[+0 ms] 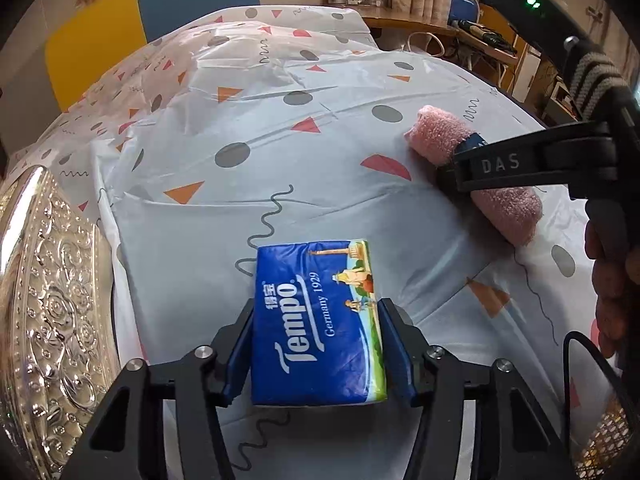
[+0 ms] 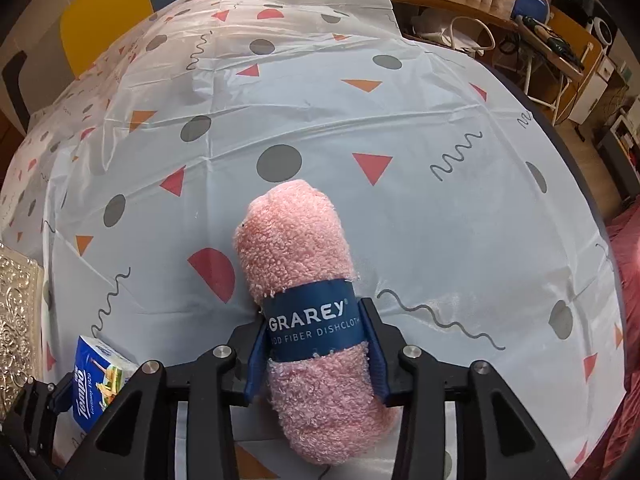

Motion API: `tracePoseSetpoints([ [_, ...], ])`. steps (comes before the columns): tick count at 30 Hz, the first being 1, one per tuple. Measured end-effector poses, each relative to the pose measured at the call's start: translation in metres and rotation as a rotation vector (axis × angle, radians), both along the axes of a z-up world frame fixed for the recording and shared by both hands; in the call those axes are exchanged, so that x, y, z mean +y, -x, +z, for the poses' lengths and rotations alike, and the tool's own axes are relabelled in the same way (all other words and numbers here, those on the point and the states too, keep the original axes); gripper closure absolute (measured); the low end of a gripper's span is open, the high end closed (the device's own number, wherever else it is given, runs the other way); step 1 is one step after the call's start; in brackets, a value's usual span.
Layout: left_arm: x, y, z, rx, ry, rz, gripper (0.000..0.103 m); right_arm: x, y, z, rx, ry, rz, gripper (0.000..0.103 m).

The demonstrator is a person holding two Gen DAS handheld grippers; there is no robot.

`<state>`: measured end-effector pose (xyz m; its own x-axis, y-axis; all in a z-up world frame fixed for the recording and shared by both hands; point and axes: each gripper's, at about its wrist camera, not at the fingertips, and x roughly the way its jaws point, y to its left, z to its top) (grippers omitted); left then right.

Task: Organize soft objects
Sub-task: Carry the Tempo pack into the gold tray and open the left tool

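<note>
tissue pack (image 2: pixel 98 376) left of dishcloth roll (image 2: pixel 308 280)

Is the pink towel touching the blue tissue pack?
Apart. The left wrist view shows bare tablecloth between the pink towel and the tissue pack.

Bright, even light, sharp focus, glare on the embossed silver tray (image 1: pixel 52 300), heavy fisheye bending, dark corners.

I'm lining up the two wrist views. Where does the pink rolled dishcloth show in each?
Left wrist: pink dishcloth at right, clamped by the right gripper.
Right wrist: dishcloth bottom centre, between the fingers.
Shared landmark: blue tissue pack.
</note>
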<state>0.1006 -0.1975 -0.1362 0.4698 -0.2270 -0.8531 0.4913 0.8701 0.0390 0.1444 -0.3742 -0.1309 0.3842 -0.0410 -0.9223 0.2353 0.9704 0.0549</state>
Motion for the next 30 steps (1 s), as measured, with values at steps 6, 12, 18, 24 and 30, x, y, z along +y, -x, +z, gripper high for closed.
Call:
tracePoseSetpoints([
  [6,-0.006,0.0,0.0,-0.016,-0.006,-0.004,0.051,0.01,0.001,0.002,-0.004,0.057,0.021,0.063],
  [12,-0.009,-0.027,0.023,0.051,0.05,0.037,0.052,0.014,-0.001,0.003,-0.017,0.077,0.037,0.064],
  [18,-0.005,-0.052,0.087,-0.03,0.129,0.084,0.051,0.019,-0.001,0.004,-0.018,0.092,0.04,0.064],
  [24,0.033,-0.081,0.143,-0.148,0.149,0.179,0.051,0.024,-0.001,0.002,-0.019,0.134,0.068,0.065],
  [30,0.103,-0.093,0.188,-0.237,0.142,0.271,0.051,0.029,-0.001,0.002,-0.024,0.17,0.087,0.065],
])
